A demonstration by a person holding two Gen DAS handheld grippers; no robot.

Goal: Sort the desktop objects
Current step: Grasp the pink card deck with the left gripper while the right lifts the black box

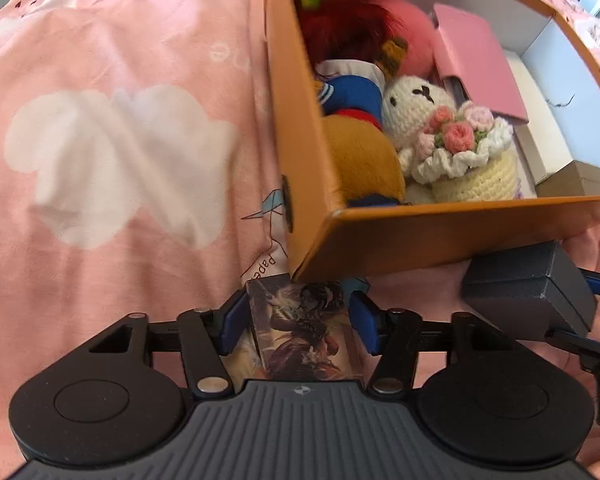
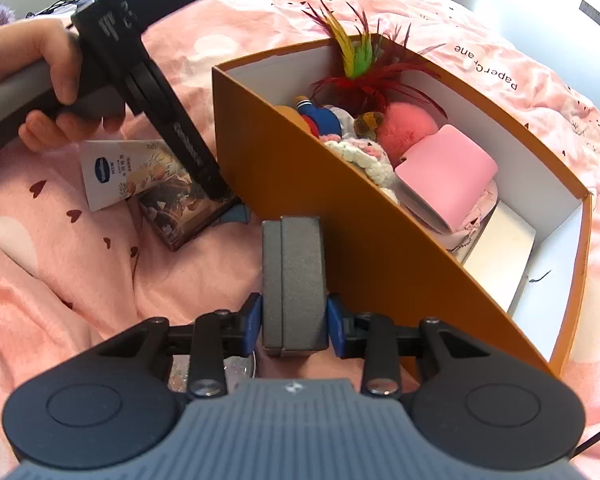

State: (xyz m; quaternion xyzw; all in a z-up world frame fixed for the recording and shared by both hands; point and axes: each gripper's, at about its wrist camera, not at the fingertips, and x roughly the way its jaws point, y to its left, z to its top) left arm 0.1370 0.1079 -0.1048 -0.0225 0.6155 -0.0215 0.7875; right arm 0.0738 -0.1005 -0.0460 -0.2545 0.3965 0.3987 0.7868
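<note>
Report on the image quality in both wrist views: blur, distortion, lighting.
Left wrist view: motion blur smears the white cloud print on the pink bedspread, fisheye bows the orange box rim, and the corners vignette black. Right wrist view: sharper, evenly daylit, with the orange box wall curving and the grey box crisp.

Bright, even daylight, soft shadows, heavy fisheye bending at edges, slight motion blur in left view.

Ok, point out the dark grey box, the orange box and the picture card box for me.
dark grey box (image 2: 294,280), right wrist view, front face.
orange box (image 2: 340,220), right wrist view, outer wall.
picture card box (image 1: 304,332), left wrist view, printed face.
</note>
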